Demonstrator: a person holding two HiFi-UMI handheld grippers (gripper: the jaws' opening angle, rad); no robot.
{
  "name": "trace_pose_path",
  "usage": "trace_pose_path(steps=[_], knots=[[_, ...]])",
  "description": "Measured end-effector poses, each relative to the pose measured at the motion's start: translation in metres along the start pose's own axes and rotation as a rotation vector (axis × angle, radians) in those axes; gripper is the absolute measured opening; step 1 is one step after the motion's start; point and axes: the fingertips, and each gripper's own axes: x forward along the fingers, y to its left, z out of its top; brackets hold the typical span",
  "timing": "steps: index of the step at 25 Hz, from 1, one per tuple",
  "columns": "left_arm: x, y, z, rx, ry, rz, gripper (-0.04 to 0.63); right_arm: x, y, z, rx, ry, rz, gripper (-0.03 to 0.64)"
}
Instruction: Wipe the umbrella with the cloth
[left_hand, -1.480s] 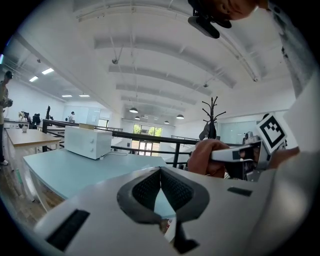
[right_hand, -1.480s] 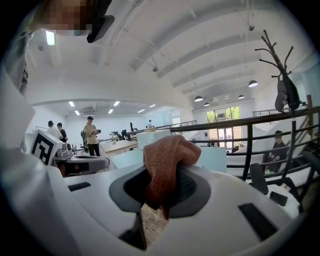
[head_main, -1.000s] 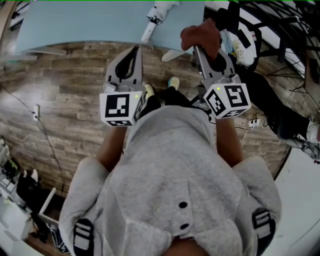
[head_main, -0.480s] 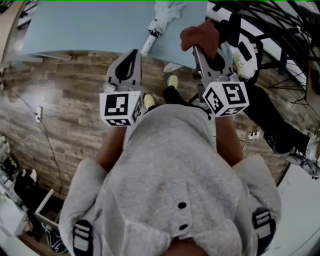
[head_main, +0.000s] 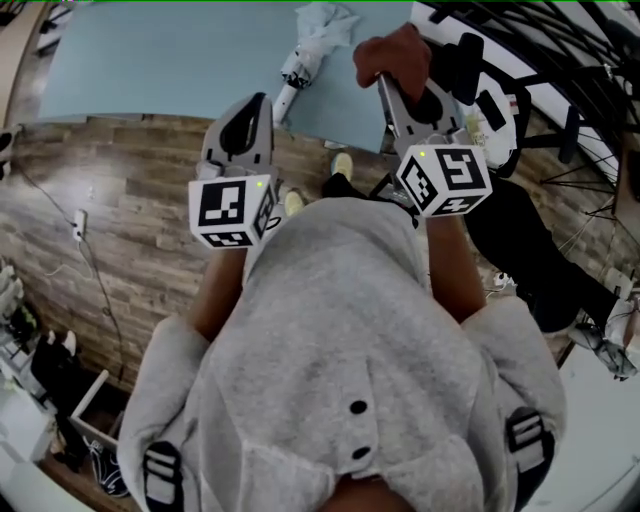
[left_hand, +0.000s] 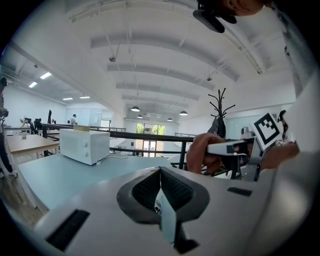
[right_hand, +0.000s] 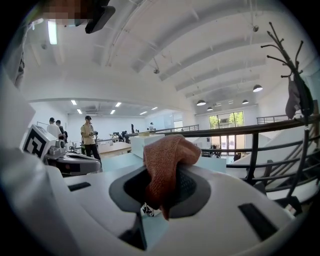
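My R claw is clamped on the cloth, bunched at the tip for wiping. L claw shut, empty, prob. to steady the umbrella, upper centre on worktop, not reached yet.

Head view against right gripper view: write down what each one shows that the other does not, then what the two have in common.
Only the head view shows the folded umbrella lying on the pale blue table, the wooden floor and the person's grey hooded top. Only the right gripper view shows a coat stand, a black railing and people standing in the background. Both show the reddish cloth clamped in the right hand-held gripper, and that same table.
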Motion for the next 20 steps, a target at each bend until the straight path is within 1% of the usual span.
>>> trace_pose_path(steps=[2, 6, 10, 12, 17, 20], knots=[[0.011, -0.001, 0.000, 0.004, 0.011, 0.006, 0.017, 0.008, -0.008, -0.001, 0.002, 0.007, 0.010, 0.078], [0.032, 0.001, -0.001, 0.008, 0.034, 0.028, 0.017, 0.024, -0.025, -0.003, 0.047, 0.023, 0.043, 0.078], [0.050, -0.003, -0.008, 0.009, 0.064, 0.047, 0.017, 0.036, -0.044, -0.008, 0.057, 0.051, 0.049, 0.078], [0.059, -0.005, -0.013, 0.008, 0.082, 0.059, 0.017, 0.041, -0.051, -0.011, 0.063, 0.067, 0.078, 0.078], [0.076, -0.008, -0.027, 0.014, 0.127, 0.094, 0.017, 0.057, -0.070, -0.015, 0.041, 0.099, 0.133, 0.078], [0.084, -0.006, -0.043, 0.024, 0.173, 0.116, 0.017, 0.063, -0.083, -0.017, 0.041, 0.105, 0.145, 0.078]])
